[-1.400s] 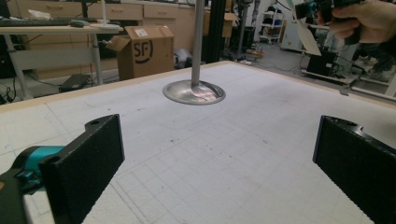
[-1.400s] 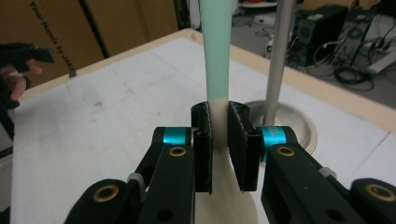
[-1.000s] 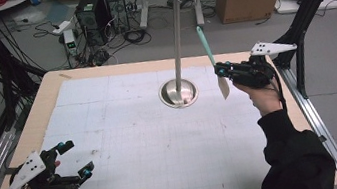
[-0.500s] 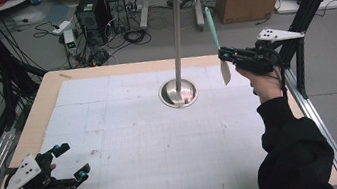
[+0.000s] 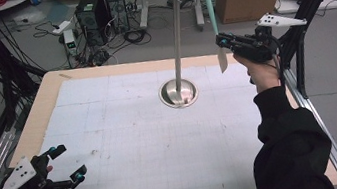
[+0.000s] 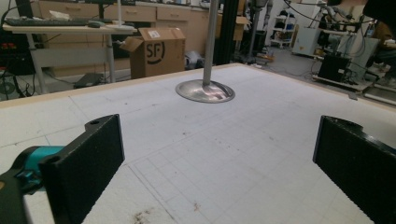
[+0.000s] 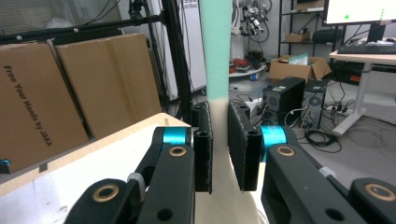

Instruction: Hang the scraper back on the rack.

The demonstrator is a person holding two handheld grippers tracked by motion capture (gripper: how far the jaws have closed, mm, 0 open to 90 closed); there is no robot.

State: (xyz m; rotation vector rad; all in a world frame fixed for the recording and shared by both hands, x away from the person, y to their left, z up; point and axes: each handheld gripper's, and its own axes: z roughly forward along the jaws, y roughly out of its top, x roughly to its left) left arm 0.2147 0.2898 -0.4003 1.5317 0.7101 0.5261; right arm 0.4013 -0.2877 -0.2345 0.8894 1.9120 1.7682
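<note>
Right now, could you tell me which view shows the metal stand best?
The high view: the whole metal stand appears, from round base to hooked top. The left gripper view gives its base and lower pole close up.

Mint-green and cream spatula [image 5: 215,27], silver stand [image 5: 178,90], white gridded mat [image 5: 125,121], black claws with teal accents

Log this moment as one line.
right gripper: shut on spatula, raised beside stand | left gripper: open, near table corner

My right gripper [image 7: 219,149] has black jaws, teal collars and brass screws; my sleeve [image 5: 290,142] is black.
</note>
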